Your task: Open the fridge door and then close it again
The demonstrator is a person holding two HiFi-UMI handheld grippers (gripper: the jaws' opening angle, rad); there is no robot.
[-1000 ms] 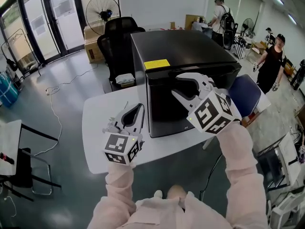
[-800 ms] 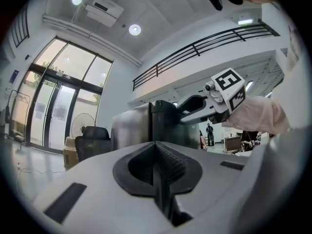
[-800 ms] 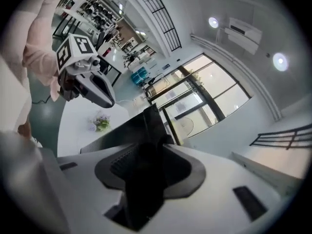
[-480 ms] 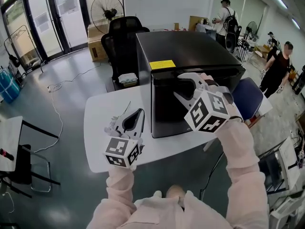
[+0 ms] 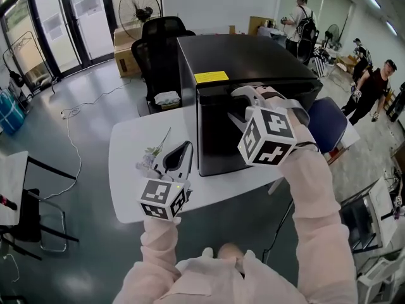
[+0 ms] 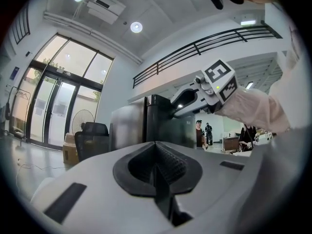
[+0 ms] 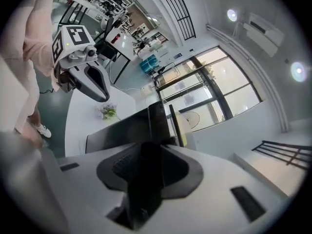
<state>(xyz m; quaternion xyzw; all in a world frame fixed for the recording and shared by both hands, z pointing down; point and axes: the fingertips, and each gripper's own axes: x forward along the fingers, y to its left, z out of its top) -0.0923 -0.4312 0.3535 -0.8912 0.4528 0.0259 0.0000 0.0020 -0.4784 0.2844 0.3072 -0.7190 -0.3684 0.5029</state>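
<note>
A black mini fridge (image 5: 253,62) with a yellow label (image 5: 211,77) stands on the white table (image 5: 130,163), door closed. My right gripper (image 5: 238,106) is at the top front edge of the door. Its jaws have just been closing, and the dark door edge (image 7: 146,179) fills the gap between them. My left gripper (image 5: 183,149) hovers over the table left of the fridge, shut and empty. In the left gripper view the fridge (image 6: 156,123) stands ahead with the right gripper (image 6: 181,103) at its top.
A small flower sprig (image 5: 154,151) lies on the table by the left gripper. A black office chair (image 5: 158,43), a fan (image 5: 136,5) and boxes stand behind. A blue chair (image 5: 326,128) is at the right. People (image 5: 373,84) stand at the back right.
The right gripper has rolled, its marker cube now faces differently, and its fingers have drawn closer at the door's top edge. The left gripper has stayed where it was.
</note>
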